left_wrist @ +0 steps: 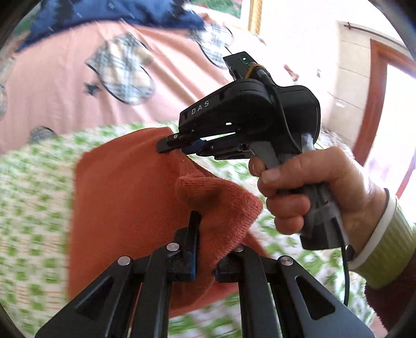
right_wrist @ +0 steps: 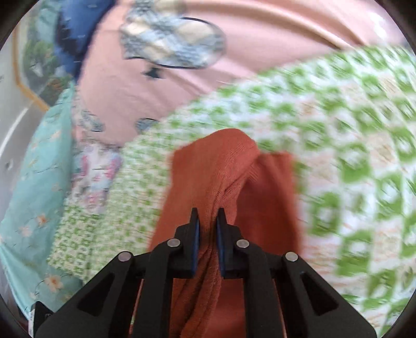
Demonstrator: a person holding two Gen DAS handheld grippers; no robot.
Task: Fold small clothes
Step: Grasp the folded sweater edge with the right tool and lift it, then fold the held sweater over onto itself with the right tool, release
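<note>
Hanging lengthwise, orange knit garment [right_wrist: 223,166] pinched by both grippers.

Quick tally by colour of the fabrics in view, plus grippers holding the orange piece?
Orange knit garment: 1
Green-checked cloth: 1
Pink sheet: 1
Blue fabric: 1
Teal floral fabric: 1
Grippers gripping: 2, left gripper, right gripper
Total: 7

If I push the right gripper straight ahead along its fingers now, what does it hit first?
The orange knit garment itself: the right gripper is shut on a bunched fold of it, and the cloth humps up directly ahead. Beyond that lies the green-checked bedcover, though blur leaves depth uncertain.
</note>
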